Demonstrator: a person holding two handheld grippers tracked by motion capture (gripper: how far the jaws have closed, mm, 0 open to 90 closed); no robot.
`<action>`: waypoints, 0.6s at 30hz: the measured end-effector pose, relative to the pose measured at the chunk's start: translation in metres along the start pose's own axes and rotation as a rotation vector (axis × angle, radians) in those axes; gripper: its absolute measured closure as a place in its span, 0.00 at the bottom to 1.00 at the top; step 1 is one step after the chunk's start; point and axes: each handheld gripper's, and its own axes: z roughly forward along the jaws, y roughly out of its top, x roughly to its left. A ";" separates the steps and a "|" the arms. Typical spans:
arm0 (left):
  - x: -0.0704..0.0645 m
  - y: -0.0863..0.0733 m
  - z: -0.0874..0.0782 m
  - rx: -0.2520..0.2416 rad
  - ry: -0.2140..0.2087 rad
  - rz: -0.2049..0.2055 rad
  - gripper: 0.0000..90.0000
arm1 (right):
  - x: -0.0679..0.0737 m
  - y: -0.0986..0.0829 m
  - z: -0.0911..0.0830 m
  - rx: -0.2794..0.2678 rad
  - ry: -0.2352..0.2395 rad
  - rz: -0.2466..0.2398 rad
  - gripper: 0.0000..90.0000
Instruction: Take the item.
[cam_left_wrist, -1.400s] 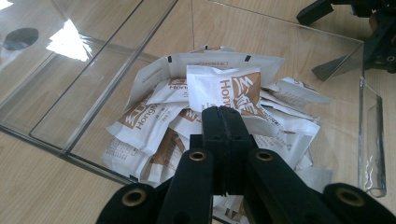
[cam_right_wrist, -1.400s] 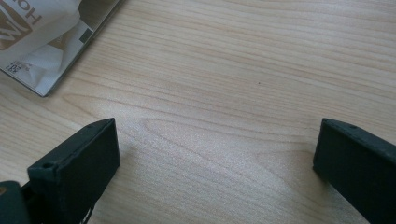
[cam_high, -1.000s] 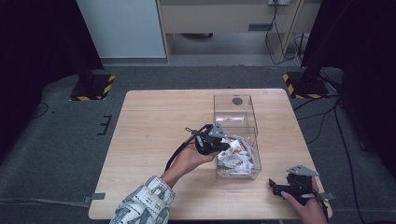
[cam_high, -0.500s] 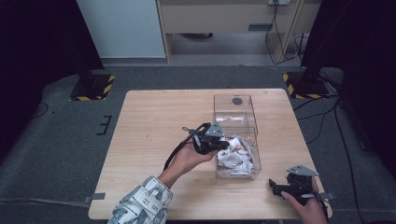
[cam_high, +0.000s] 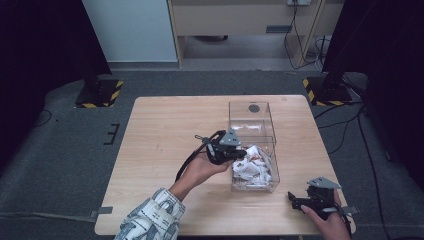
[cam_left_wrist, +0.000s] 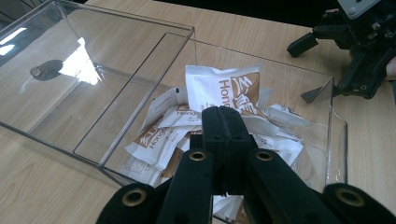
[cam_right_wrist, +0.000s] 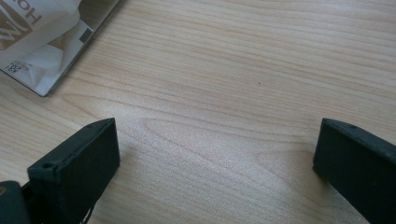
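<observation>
A clear plastic box stands on the wooden table, its near half full of white and brown packets. My left gripper hovers at the box's left wall, jaws shut with nothing between them. In the left gripper view, the left gripper points down at the packets inside the box. My right gripper rests near the table's front right, open. In the right gripper view, the right gripper has its jaws wide apart over bare wood, with a packet's corner at the upper left.
The box's far half holds no packets and shows a dark round knob; in the left gripper view that clear panel lies to the left. Cables trail from both grippers. The table's left half is bare wood. Dark stands flank the table.
My left gripper has edged slightly right toward the box's wall. The right gripper has stayed where it was.
</observation>
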 end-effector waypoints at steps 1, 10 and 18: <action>0.000 0.000 0.000 -0.001 0.000 -0.001 1.00 | 0.000 0.000 0.000 0.000 0.000 0.000 0.01; 0.000 0.002 -0.008 -0.020 0.007 0.003 1.00 | 0.000 0.000 0.000 0.000 0.000 0.000 0.01; 0.002 0.004 -0.015 -0.034 0.014 0.008 1.00 | 0.000 0.000 0.000 0.000 0.000 0.000 0.01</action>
